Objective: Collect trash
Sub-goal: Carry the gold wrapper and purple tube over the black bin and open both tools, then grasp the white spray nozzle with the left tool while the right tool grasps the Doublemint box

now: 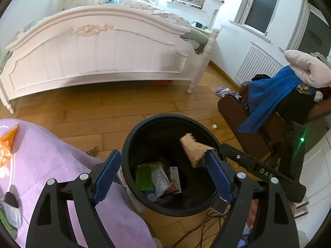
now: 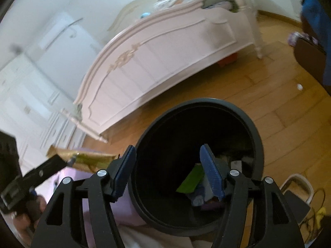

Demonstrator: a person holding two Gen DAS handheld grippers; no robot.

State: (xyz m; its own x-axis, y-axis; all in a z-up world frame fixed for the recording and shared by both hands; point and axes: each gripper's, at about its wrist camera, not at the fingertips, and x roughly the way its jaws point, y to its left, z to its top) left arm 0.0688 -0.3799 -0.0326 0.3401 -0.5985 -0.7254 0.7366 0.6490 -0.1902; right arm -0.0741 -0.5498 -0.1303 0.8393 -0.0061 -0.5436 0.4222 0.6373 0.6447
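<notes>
**Grippers hang open over black bin**

Left gripper (image 1: 163, 154) points down at the bin (image 1: 132, 136), its blue pads spread wide with nothing between them. Right gripper (image 2: 168, 147) hangs over the same opening, jaws likewise apart and empty in its own view.

A tan scrap (image 1: 194, 148) sits above the bin's right rim, touching the tip of the left gripper's right finger where the right gripper's tip reaches in from the side. Which tool holds it cannot be told. In the blurred right view, a gold wrapper (image 2: 82, 157) shows beside the left gripper's tip, left of the bin. Whether it is the same piece is unclear.

Trash lies at the bottom of the bin: a green packet (image 1: 143, 177), a silver pouch (image 1: 160, 180), a white strip (image 1: 174, 176) and smaller colourful bits beneath them.

The bin stands on a wood floor (image 1: 103, 111), pressed against a purple cloth (image 1: 62, 155) on its left. An orange wrapper (image 1: 7, 142) rests on that cloth. On the right is a brown chair (image 1: 231, 111) draped with a blue cloth (image 1: 269, 95). A white cap (image 1: 214, 126) lies on the floor between bin and chair. Cables (image 1: 206, 223) trail near the bin's base. A white bed (image 1: 99, 51) fills the background.
</notes>
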